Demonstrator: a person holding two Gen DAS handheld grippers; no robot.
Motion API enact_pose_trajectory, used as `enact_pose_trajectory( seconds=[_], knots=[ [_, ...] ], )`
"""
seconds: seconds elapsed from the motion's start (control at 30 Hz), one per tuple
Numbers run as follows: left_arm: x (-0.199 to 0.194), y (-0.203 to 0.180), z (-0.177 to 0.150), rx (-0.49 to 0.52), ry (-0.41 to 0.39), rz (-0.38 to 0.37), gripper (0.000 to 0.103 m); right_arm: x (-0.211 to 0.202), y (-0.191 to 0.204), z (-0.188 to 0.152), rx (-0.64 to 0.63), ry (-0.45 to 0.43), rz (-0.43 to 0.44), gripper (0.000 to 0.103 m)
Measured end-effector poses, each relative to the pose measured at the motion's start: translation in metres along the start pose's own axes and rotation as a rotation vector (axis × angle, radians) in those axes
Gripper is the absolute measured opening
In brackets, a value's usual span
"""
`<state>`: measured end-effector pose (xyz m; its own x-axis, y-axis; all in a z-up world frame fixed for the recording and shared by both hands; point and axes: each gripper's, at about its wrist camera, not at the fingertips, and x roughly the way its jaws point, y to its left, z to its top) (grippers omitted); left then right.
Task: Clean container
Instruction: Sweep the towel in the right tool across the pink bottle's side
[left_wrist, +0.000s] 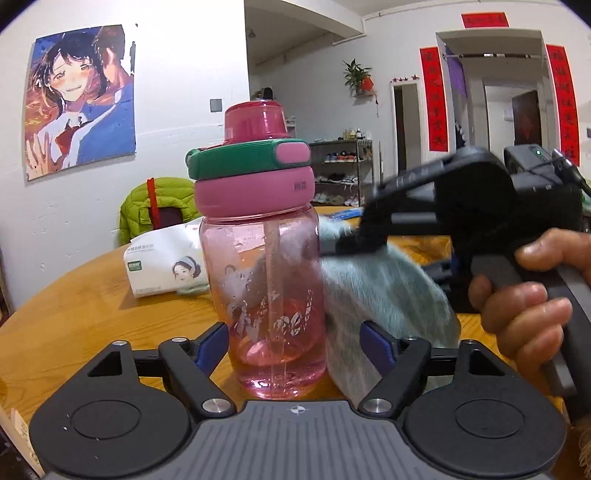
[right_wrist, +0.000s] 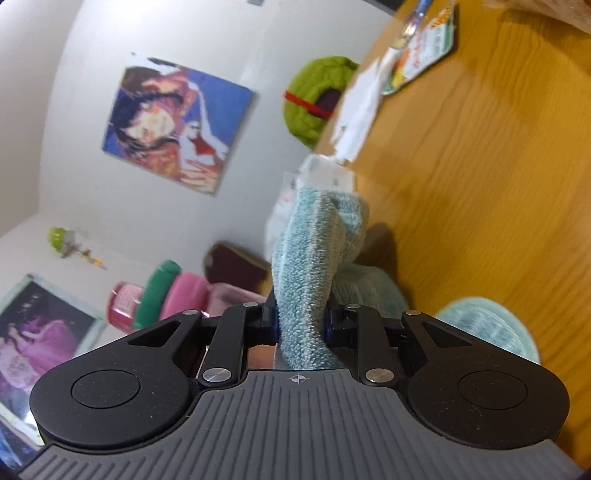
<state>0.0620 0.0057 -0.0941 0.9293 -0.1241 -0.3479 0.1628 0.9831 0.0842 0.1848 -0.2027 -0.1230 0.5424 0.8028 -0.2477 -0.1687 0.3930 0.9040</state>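
Note:
A clear pink bottle (left_wrist: 273, 280) with a pink and green lid stands upright on the wooden table (left_wrist: 92, 295), between the blue pads of my left gripper (left_wrist: 295, 347). The jaws stand open, with a gap on the bottle's right side. My right gripper (left_wrist: 343, 243), held by a person's hand (left_wrist: 524, 302), is shut on a light blue towel (left_wrist: 384, 295) and holds it against the bottle's right side. In the right wrist view, which is rolled sideways, the towel (right_wrist: 314, 236) bunches out between the shut jaws of the right gripper (right_wrist: 301, 321), and the bottle's lid (right_wrist: 177, 295) shows at lower left.
A white tissue pack (left_wrist: 166, 266) lies on the table behind the bottle to its left. A green jacket (left_wrist: 155, 206) hangs over a chair beyond the table's far edge. A printed booklet (right_wrist: 424, 48) lies further along the table (right_wrist: 480, 184).

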Motion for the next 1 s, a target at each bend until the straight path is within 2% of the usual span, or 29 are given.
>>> enact_pose_trajectory(
  seconds=[0.03,0.13,0.23,0.33,0.5,0.57,0.6,0.67,0.7,0.73,0.77,0.87,0.97,1.0],
  knots=[
    [0.003,0.004,0.001,-0.005,-0.002,-0.005,0.075,0.0,0.002,-0.001,-0.011,0.011,-0.028,0.025],
    [0.014,0.017,0.003,-0.013,0.001,-0.018,0.072,-0.004,0.004,-0.001,-0.013,0.045,-0.038,0.025],
    [0.014,0.021,0.004,-0.022,0.001,-0.018,0.066,-0.001,0.008,-0.002,-0.049,0.054,-0.064,0.025],
    [0.012,0.02,0.003,-0.011,-0.001,-0.019,0.065,0.001,0.006,-0.001,-0.067,0.054,-0.113,0.024],
    [0.013,0.022,0.003,-0.016,-0.001,-0.026,0.065,-0.005,0.016,0.001,-0.159,-0.005,-0.17,0.021],
    [0.014,0.022,0.003,-0.016,-0.001,-0.025,0.065,-0.02,0.019,0.002,-0.158,-0.066,-0.059,0.021],
    [0.014,0.022,0.003,-0.016,-0.002,-0.026,0.065,-0.026,0.017,0.005,-0.113,-0.086,0.058,0.021],
    [0.014,0.022,0.003,-0.017,-0.003,-0.027,0.065,-0.033,0.003,0.009,0.041,-0.091,0.345,0.021],
    [0.013,0.023,0.003,-0.018,-0.003,-0.028,0.065,-0.032,-0.002,0.009,0.095,-0.073,0.425,0.021],
    [0.013,0.023,0.003,-0.019,-0.004,-0.029,0.065,-0.028,-0.006,0.009,0.134,-0.048,0.466,0.021],
    [0.013,0.023,0.003,-0.019,-0.004,-0.03,0.065,-0.024,-0.009,0.008,0.147,-0.038,0.443,0.021],
    [0.013,0.025,0.002,-0.022,-0.005,-0.035,0.065,-0.008,-0.02,0.002,0.177,0.003,0.266,0.021],
    [0.014,0.025,0.002,-0.024,-0.006,-0.036,0.065,0.006,-0.031,-0.001,0.159,0.074,-0.001,0.022],
    [0.014,0.025,0.002,-0.023,-0.006,-0.035,0.065,0.01,-0.032,-0.003,0.148,0.088,-0.053,0.022]
  ],
)
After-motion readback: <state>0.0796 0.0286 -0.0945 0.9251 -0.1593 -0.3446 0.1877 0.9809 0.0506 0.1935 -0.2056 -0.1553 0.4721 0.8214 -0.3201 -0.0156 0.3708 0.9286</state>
